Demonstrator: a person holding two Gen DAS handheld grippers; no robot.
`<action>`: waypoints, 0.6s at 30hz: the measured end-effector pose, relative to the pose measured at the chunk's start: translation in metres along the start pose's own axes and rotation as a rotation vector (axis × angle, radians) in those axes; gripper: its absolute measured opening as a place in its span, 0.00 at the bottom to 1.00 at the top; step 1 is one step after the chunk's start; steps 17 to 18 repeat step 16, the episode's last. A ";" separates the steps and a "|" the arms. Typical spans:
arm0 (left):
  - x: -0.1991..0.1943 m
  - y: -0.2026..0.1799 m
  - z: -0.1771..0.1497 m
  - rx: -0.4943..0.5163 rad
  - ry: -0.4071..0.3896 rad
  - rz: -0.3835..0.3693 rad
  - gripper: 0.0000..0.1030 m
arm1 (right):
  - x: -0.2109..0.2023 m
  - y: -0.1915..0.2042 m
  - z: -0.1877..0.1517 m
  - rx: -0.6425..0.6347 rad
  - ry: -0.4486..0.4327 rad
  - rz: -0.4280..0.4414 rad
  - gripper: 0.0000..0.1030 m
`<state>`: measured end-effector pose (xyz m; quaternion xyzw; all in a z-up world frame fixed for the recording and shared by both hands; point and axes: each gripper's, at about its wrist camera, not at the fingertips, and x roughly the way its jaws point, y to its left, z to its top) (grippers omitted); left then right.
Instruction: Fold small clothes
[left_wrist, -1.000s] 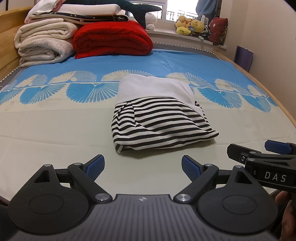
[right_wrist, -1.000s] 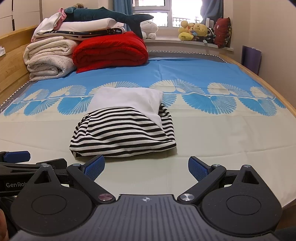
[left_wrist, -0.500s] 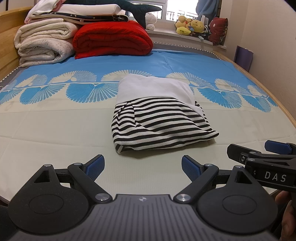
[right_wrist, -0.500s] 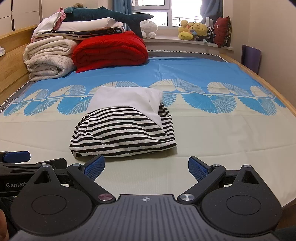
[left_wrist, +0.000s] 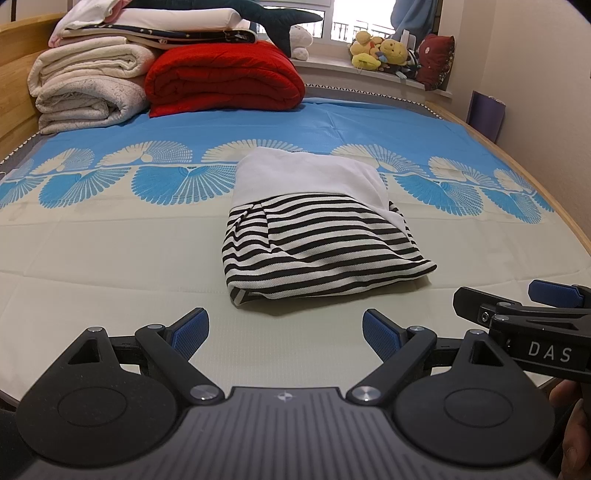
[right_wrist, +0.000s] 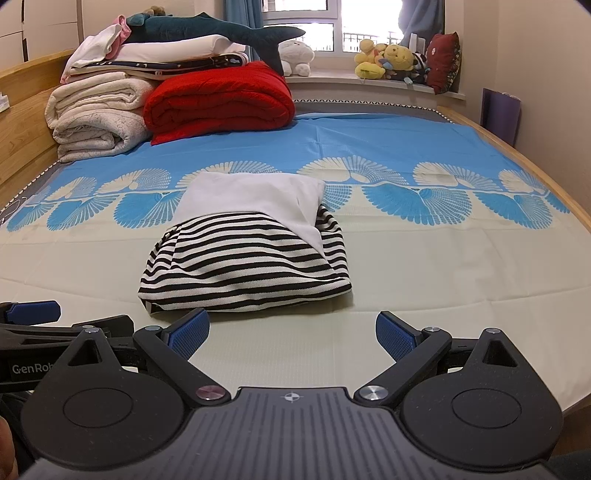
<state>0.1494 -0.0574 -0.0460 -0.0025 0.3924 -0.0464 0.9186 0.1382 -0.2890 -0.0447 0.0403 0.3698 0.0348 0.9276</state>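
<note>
The folded garment (left_wrist: 317, 236), one bundle with a black-and-white striped part nearest and a plain white part behind, lies alone in the middle of the bed (left_wrist: 92, 258), just beyond both grippers and touched by neither. The left gripper (left_wrist: 284, 330) hovers over the near edge of the mattress with its two blue-padded fingers spread wide and nothing between them; the right gripper (right_wrist: 291, 332) sits just beside it on the right, likewise spread wide and empty. Each shows at the edge of the other's view, side by side and level. Pale bare sheet runs around the garment on the near, left and right sides, and a band of blue fan print crosses just behind it. At the far left, two rolled cream blankets (left_wrist: 85, 88) are stacked against the wooden headboard, with folded linens and one dark plush shark (right_wrist: 214, 31) on top, and one red quilt (left_wrist: 221, 79) just to their right. A cluster of stuffed toys (right_wrist: 388, 61) lines the far windowsill. The wooden bed frame curves along the right edge.
</note>
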 end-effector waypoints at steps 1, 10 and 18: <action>0.000 0.000 0.000 0.001 0.000 0.000 0.90 | 0.000 0.000 0.000 -0.001 0.000 0.000 0.94; 0.000 0.000 0.000 0.001 -0.001 -0.001 0.90 | 0.000 0.000 0.000 0.000 0.000 0.001 0.94; 0.000 0.000 0.000 0.002 -0.001 -0.001 0.90 | -0.001 -0.001 0.000 -0.001 0.001 0.001 0.94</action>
